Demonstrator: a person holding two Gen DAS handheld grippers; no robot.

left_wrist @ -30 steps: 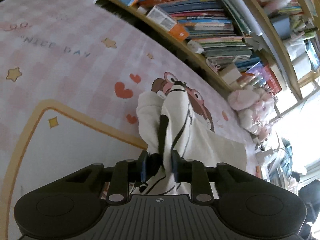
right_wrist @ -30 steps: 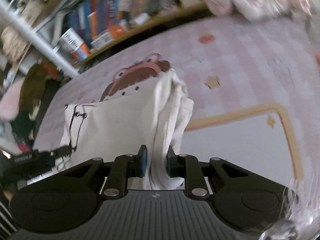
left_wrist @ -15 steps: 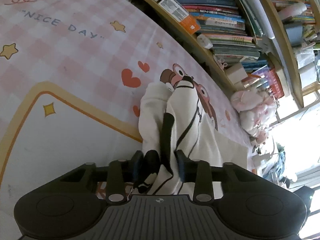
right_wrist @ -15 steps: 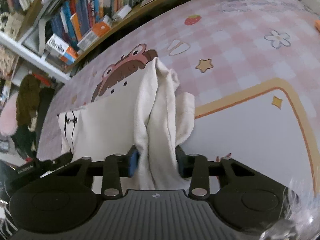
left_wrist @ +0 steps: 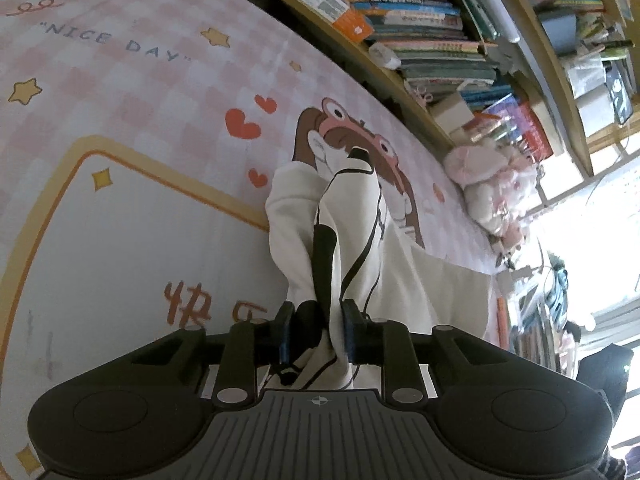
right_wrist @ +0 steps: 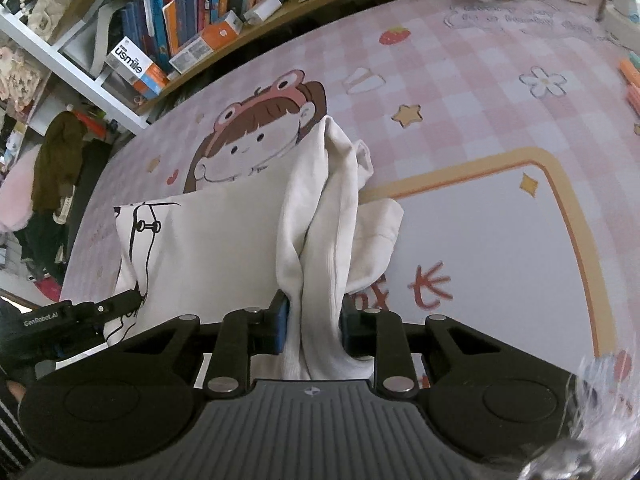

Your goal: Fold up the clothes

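Note:
A white garment (left_wrist: pixel 360 240) with black line print lies on a pink checked cartoon mat (left_wrist: pixel 120 92). My left gripper (left_wrist: pixel 316 330) pinches a bunched edge with black trim, its jaws closing a little further on the cloth. In the right wrist view the same white garment (right_wrist: pixel 224 232) spreads flat to the left, and my right gripper (right_wrist: pixel 312 320) squeezes a gathered fold at its right edge, jaws also closing in on it. The left gripper (right_wrist: pixel 120 304) shows at the garment's far left corner. Cloth runs taut away from both grips.
Bookshelves (left_wrist: pixel 420 32) packed with books line the mat's far edge. Pink and white plush toys (left_wrist: pixel 492 184) sit at one corner. A white panel with orange border (right_wrist: pixel 520 240) fills the mat's near part. Clutter (right_wrist: pixel 52 168) stands off the mat's left side.
Both grippers tipped downward and drew back a little with the cloth; more of the mat's near panel and its orange lettering has come into view. Both grips stayed on the garment.

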